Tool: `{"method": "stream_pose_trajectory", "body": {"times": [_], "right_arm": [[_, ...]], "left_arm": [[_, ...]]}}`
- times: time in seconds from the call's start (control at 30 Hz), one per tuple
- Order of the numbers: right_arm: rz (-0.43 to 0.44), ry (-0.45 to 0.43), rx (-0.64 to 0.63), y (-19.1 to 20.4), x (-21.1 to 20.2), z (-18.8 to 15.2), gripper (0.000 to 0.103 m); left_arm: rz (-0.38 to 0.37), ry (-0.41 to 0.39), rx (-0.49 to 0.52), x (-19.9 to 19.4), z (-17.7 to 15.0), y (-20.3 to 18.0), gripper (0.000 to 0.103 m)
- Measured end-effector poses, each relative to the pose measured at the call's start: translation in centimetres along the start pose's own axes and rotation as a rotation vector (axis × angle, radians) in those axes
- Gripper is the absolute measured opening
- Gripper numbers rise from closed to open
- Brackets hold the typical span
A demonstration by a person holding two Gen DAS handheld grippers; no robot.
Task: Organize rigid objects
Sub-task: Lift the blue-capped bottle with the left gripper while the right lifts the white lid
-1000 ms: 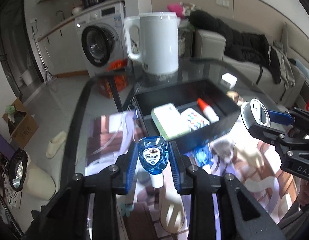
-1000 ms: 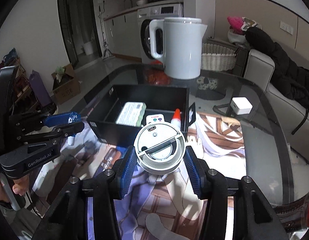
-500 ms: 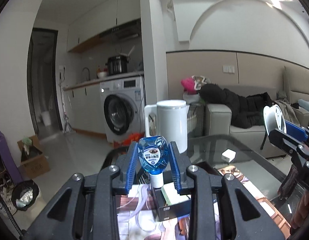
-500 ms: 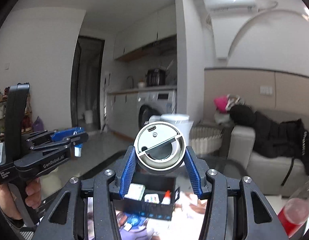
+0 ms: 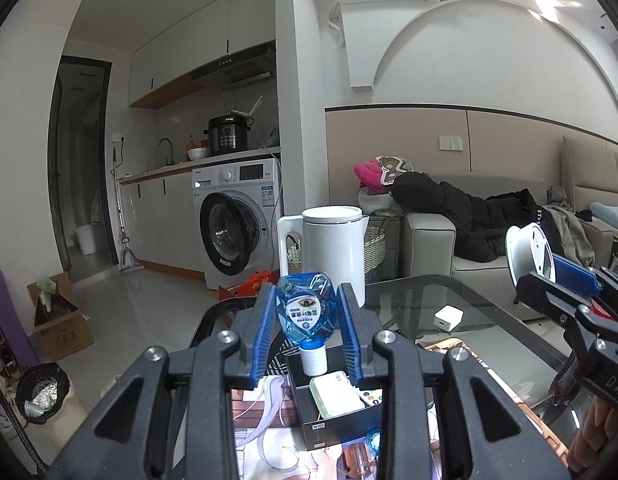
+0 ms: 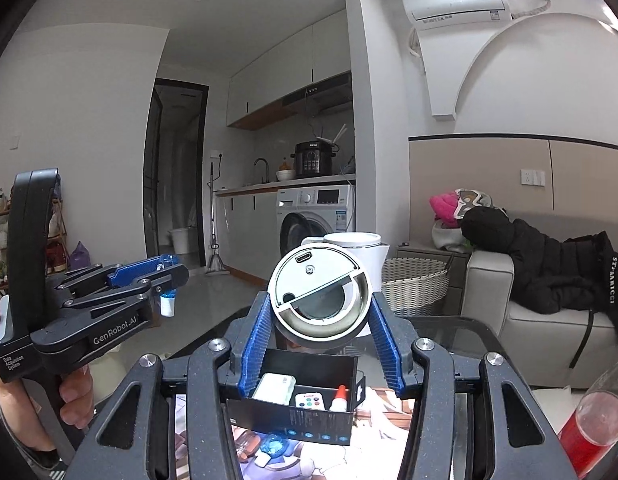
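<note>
My left gripper (image 5: pixel 307 320) is shut on a small blue eye-drop bottle (image 5: pixel 305 314), white cap pointing down, held high above the table. My right gripper (image 6: pixel 320 312) is shut on a round white disc-shaped device (image 6: pixel 320 294) and is also raised. Each gripper shows in the other view: the right one with its disc (image 5: pixel 529 248) at right, the left one with the bottle (image 6: pixel 165 280) at left. Below lies a black open box (image 6: pixel 305 420) holding a pale green case (image 6: pixel 273 388), a small remote (image 6: pixel 311 402) and a glue bottle (image 6: pixel 340 394).
A white kettle (image 5: pixel 333 252) stands at the far end of the glass table (image 5: pixel 449 304). A white cube charger (image 5: pixel 449 317) lies to the right. A second blue bottle (image 6: pixel 275 446) lies in front of the box. A red-filled bottle (image 6: pixel 589 428) stands at the right edge.
Both grippers rose from just above the table and tilted up to face the room, each still holding its object. In the last half second they barely moved.
</note>
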State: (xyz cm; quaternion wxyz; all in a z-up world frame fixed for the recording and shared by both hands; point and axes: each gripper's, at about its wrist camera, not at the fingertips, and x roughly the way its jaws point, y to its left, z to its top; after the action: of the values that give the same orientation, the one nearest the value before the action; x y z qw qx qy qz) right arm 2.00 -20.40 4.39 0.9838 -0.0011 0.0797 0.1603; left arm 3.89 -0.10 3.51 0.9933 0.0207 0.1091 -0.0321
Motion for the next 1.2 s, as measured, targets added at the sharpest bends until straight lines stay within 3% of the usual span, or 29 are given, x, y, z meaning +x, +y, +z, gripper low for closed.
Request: {"method": "stream_pose_trajectory", "body": {"times": [0.9, 1.2], "right_arm": [[0.002, 0.079, 0.079, -3.5, 12.3, -2.7, 0.049], [-0.008, 0.101, 0.092, -4.5, 14.2, -3.4, 0.049]], "left_arm": [[-0.016, 0.093, -0.082, 11.1, -1.0, -0.7, 0.029], [-0.023, 0.119, -0.083, 12.1, -1.5, -0.8, 0.029]]}}
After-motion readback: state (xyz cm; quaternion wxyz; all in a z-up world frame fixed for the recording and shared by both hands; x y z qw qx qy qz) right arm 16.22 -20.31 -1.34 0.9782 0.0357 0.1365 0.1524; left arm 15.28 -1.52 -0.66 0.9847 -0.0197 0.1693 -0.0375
